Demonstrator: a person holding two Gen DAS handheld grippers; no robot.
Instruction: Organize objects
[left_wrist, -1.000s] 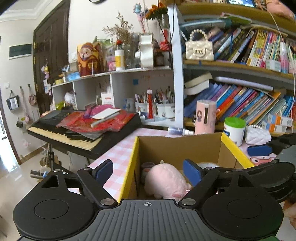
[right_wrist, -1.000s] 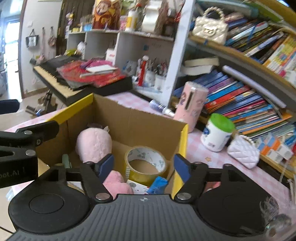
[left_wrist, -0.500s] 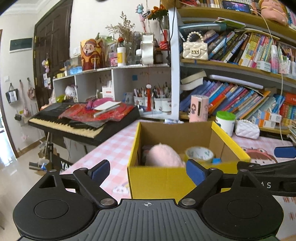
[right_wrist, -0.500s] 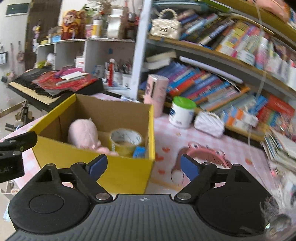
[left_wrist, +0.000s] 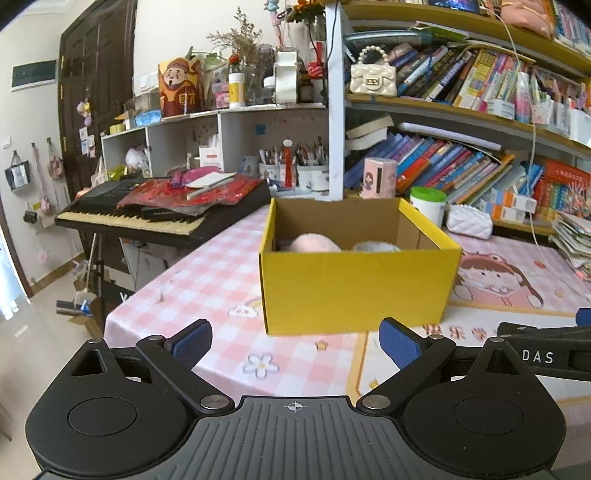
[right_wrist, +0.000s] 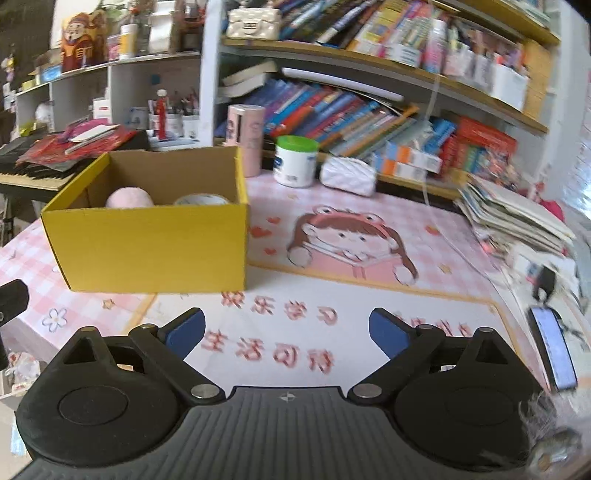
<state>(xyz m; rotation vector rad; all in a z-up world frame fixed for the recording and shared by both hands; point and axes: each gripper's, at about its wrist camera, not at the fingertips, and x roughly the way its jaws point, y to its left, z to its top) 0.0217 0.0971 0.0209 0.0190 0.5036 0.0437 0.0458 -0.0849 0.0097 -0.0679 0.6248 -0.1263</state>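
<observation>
A yellow cardboard box (left_wrist: 354, 288) (right_wrist: 147, 247) stands on the pink checked table. Inside it I see the top of a pink plush toy (left_wrist: 314, 243) (right_wrist: 129, 197) and the rim of a tape roll (left_wrist: 376, 246) (right_wrist: 201, 199). My left gripper (left_wrist: 295, 341) is open and empty, well back from the box's front wall. My right gripper (right_wrist: 286, 328) is open and empty, back from the box and to its right, over the printed mat. Part of the right gripper shows at the right edge of the left wrist view (left_wrist: 546, 356).
A keyboard (left_wrist: 147, 214) piled with red items stands left of the table. Behind the box are a pink cylinder (right_wrist: 245, 140), a green-lidded jar (right_wrist: 295, 160), a white quilted pouch (right_wrist: 347, 175) and bookshelves. A stack of papers (right_wrist: 517, 218) and a phone (right_wrist: 554, 350) lie at the right.
Both grippers have pulled back from above the box toward the table's near edge; the box now looks smaller and farther. The right view has swung to the right. Both stay open and empty.
</observation>
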